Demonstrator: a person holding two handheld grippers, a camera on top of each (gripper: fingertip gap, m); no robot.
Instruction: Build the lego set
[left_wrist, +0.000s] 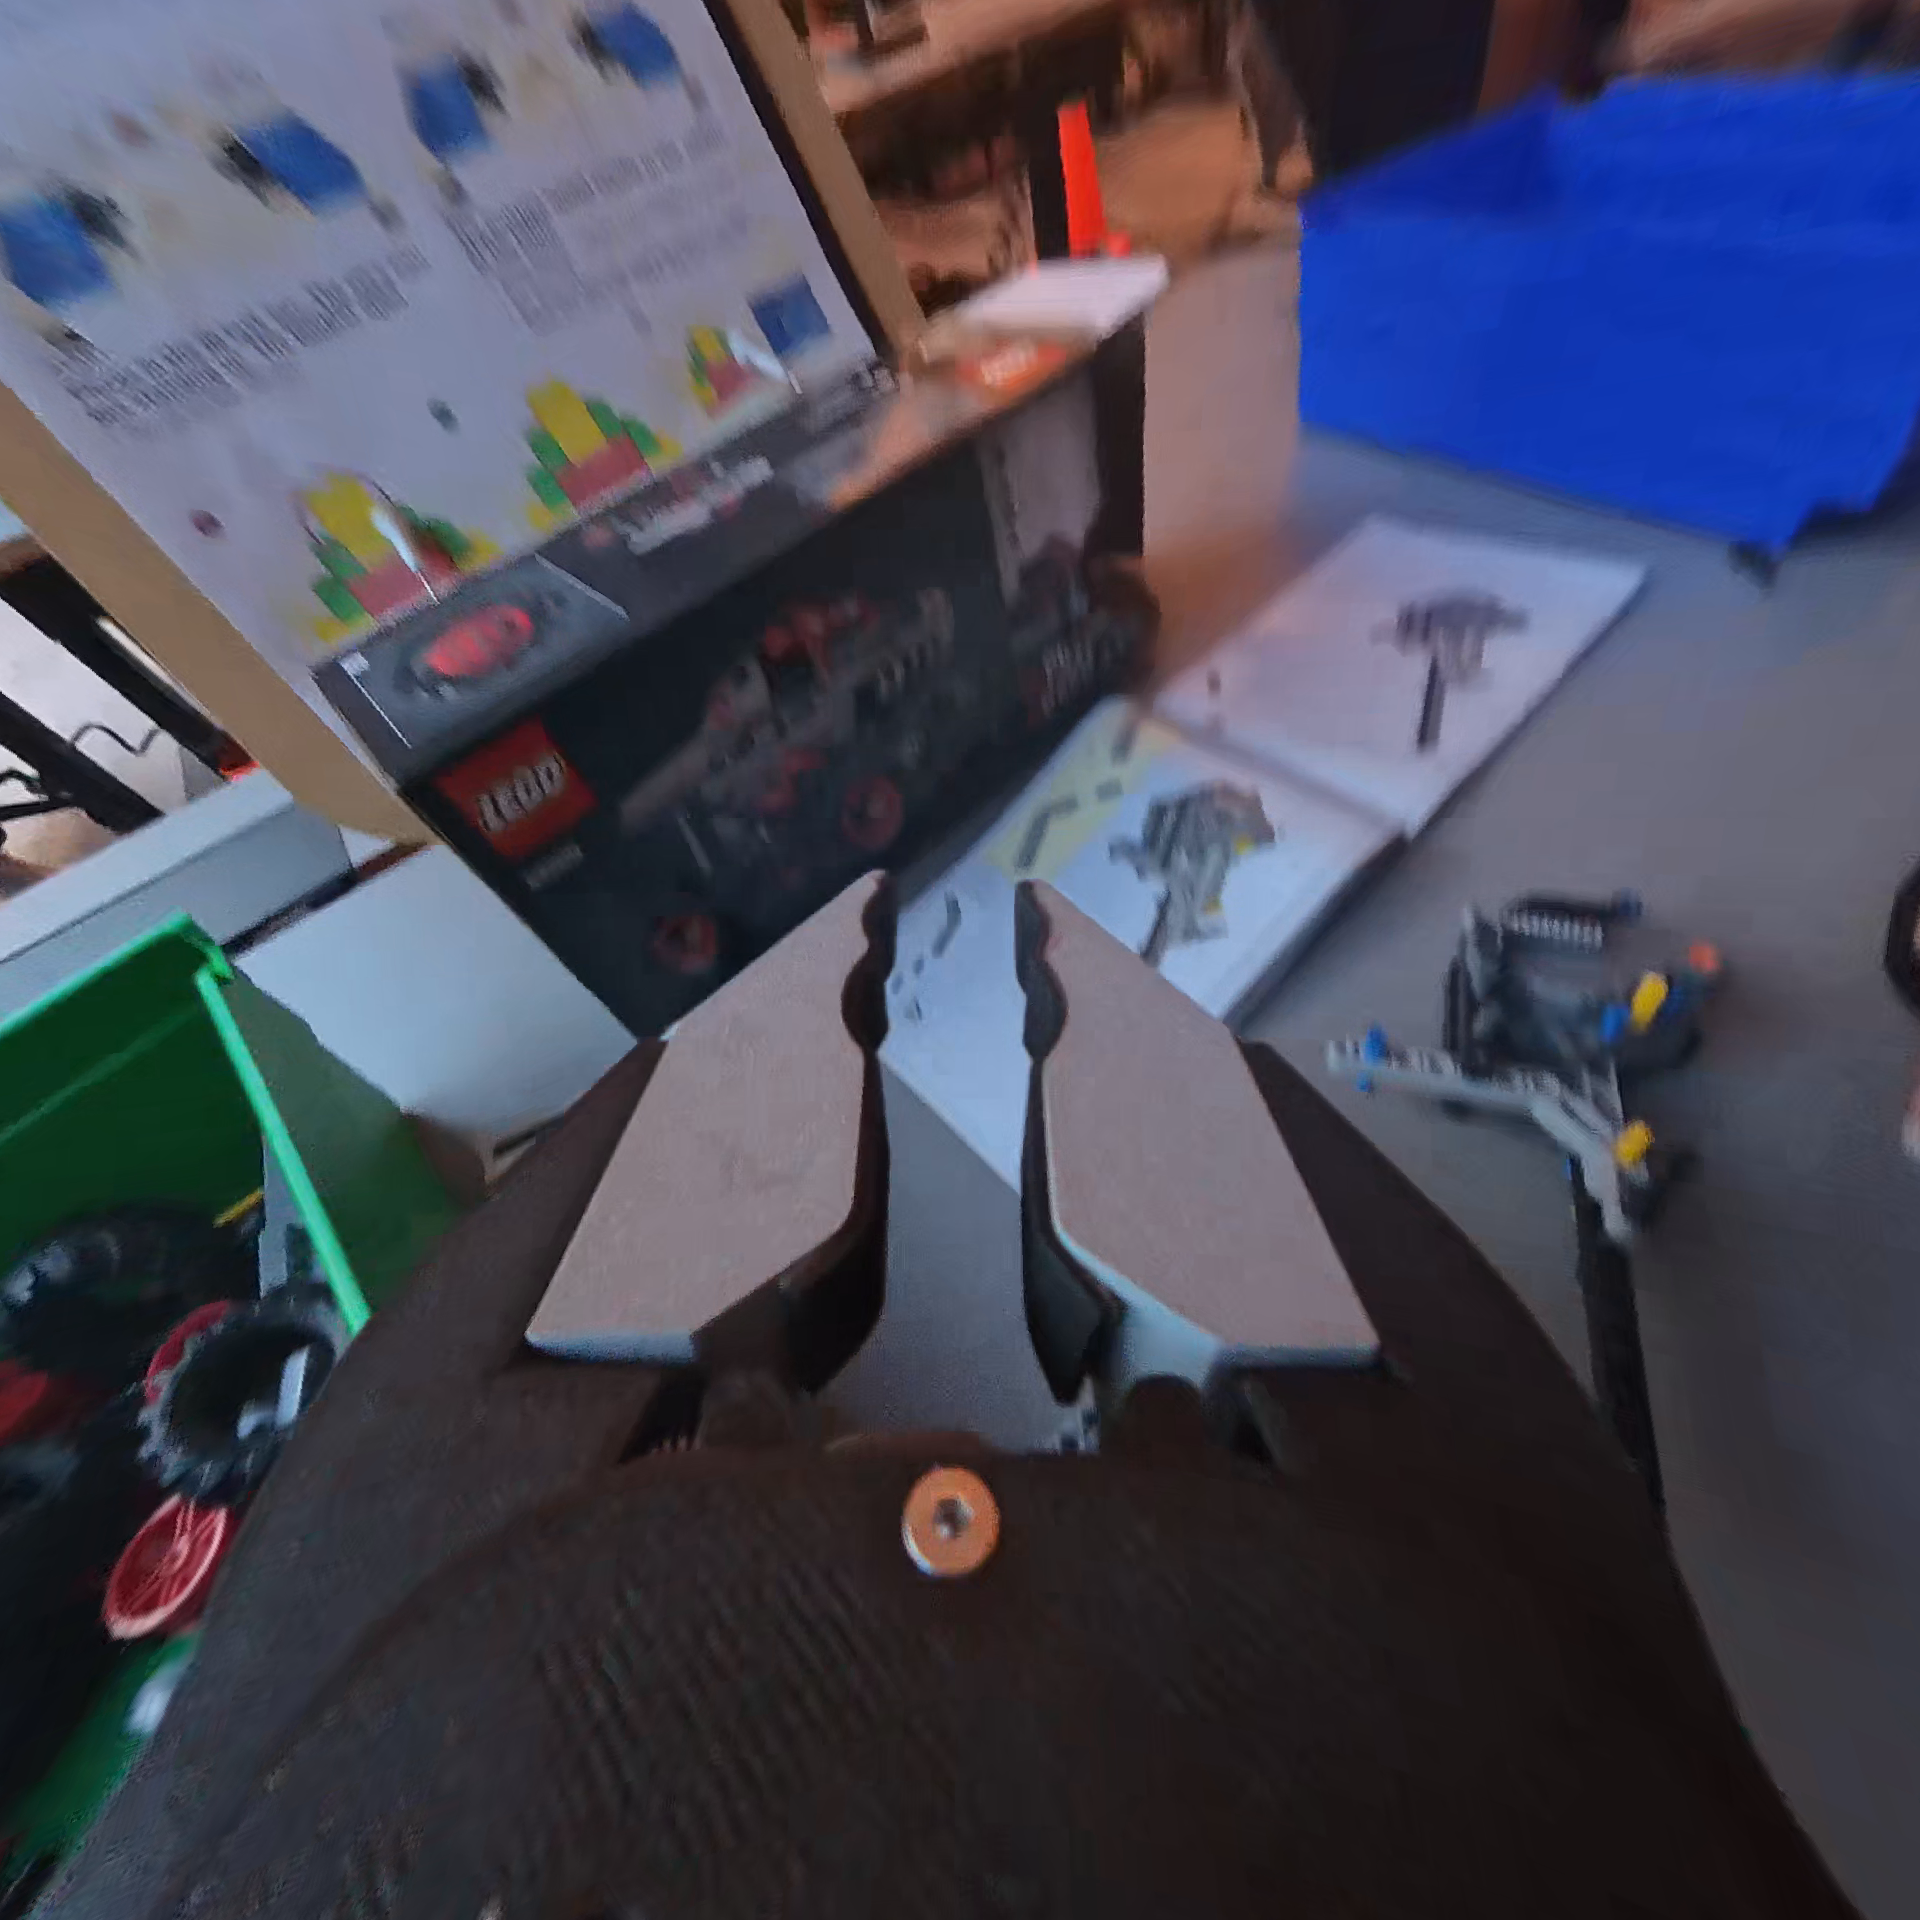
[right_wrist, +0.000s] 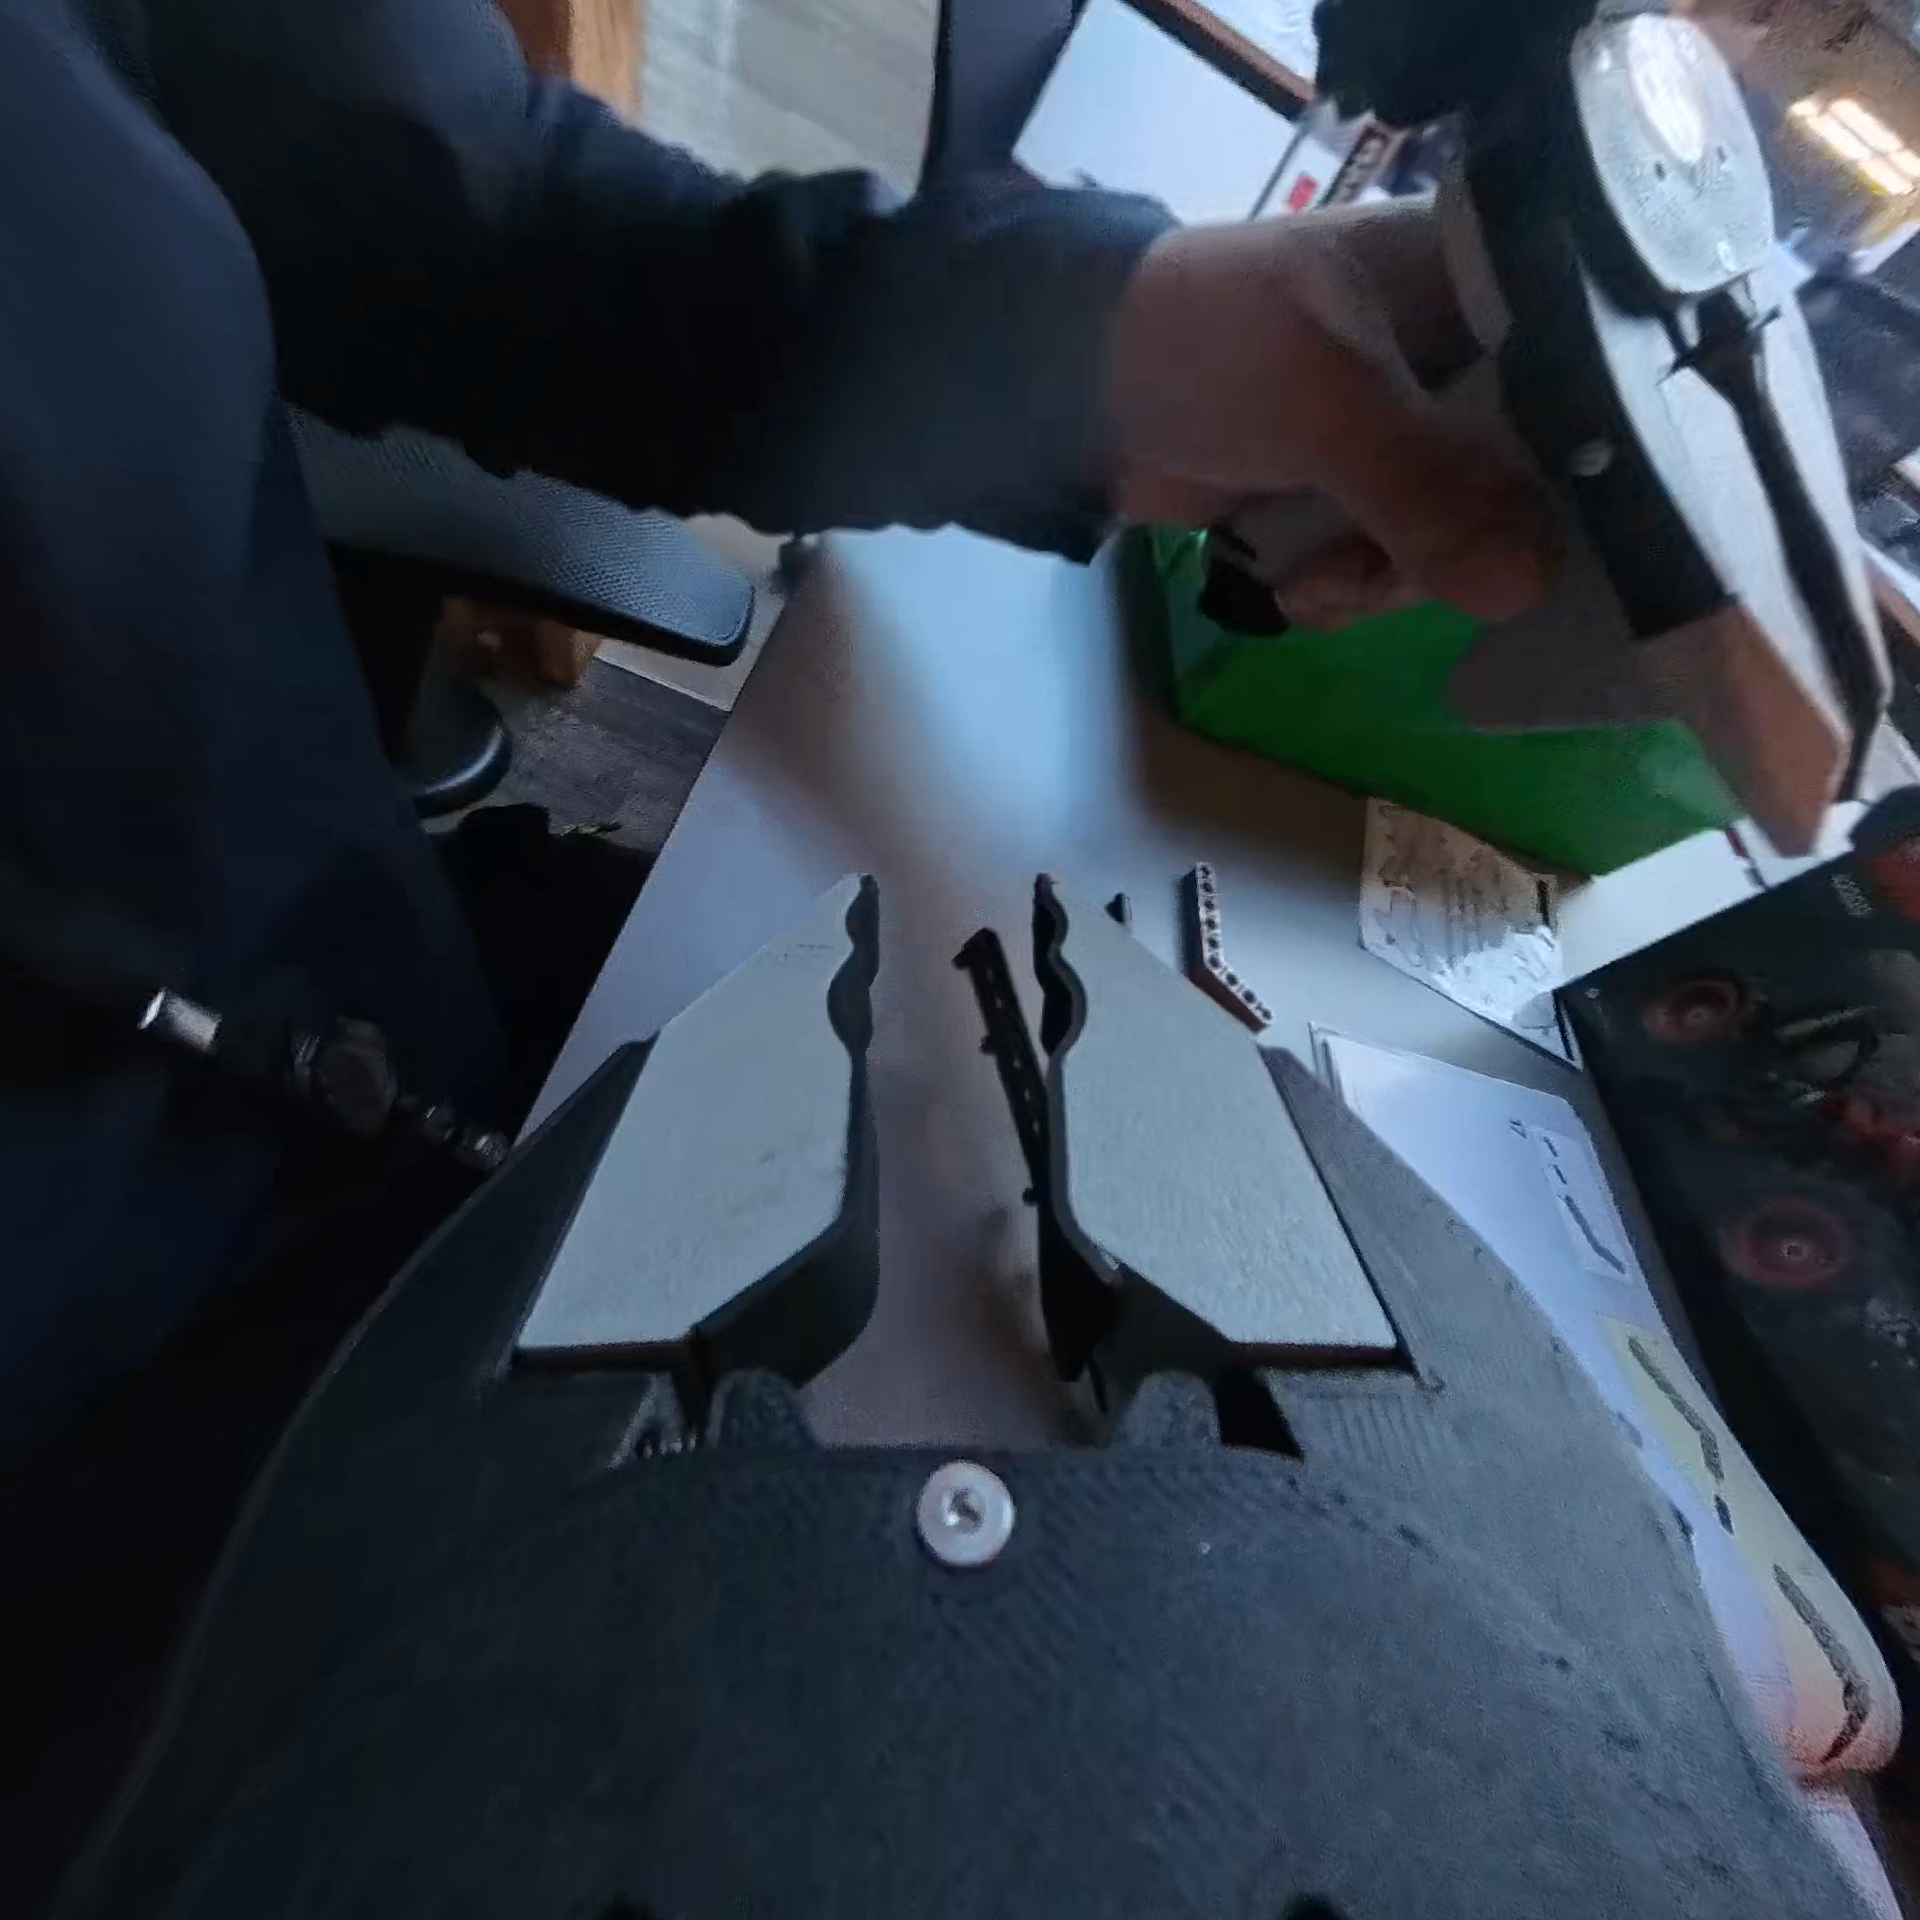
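Note:
In the left wrist view my left gripper (left_wrist: 954, 914) is open and empty, held above the open instruction booklet (left_wrist: 1195, 831). A partly built grey and black model (left_wrist: 1538, 1039) with blue and yellow pins lies on the table to its right. In the right wrist view my right gripper (right_wrist: 954, 894) is open and empty, low over the table. A straight black beam (right_wrist: 997, 1018) lies between its fingers, close to the right one. A bent black beam (right_wrist: 1226, 961) lies just beyond. The left gripper (right_wrist: 1808, 810) shows at the upper right, held by a hand (right_wrist: 1299, 416).
A black set box (left_wrist: 779, 727) stands behind the booklet, against a printed board (left_wrist: 364, 312). A green bin (left_wrist: 156, 1195) of wheels and parts is at the left; it also shows in the right wrist view (right_wrist: 1403, 707). A blue bin (left_wrist: 1610, 312), a sticker sheet (right_wrist: 1455, 925) and a chair armrest (right_wrist: 540, 551) are nearby. Left tips to right tips: about 20 cm.

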